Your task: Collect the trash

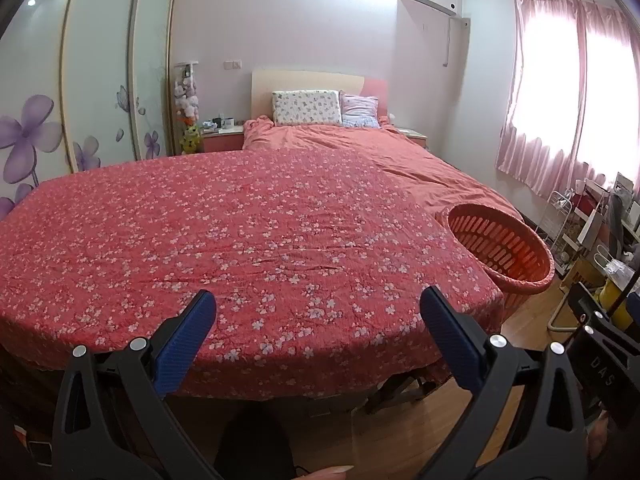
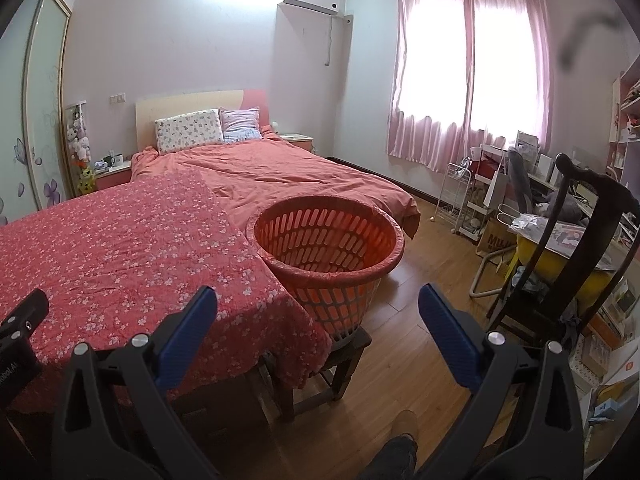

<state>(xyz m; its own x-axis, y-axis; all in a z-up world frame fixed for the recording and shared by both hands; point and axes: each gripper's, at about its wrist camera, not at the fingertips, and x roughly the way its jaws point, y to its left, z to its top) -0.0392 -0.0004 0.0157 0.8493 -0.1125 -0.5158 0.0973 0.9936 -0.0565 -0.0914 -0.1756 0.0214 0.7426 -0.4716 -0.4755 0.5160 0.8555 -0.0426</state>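
Blue-padded fingers of the left tool (image 1: 318, 336) fill the bottom of its view, spread wide with nothing between them; the right tool (image 2: 318, 336) is likewise agape and empty. Across the middle of both frames lies a tabletop (image 1: 240, 232) draped in a red cloth with small white flowers, and no trash shows anywhere on it. An orange slatted basket (image 2: 332, 240), standing on a dark wooden stool (image 2: 344, 356) just beside the cloth's corner, sits at centre of the right view and at the right edge of the left view; what shows of its inside looks empty. So I cannot tell whether collecting is finished or unstarted. Behind, toward the upper middle, a bed (image 2: 280, 172) with two pillows; pink curtains (image 2: 468, 68) at upper right; wood floor (image 2: 420, 344) below.
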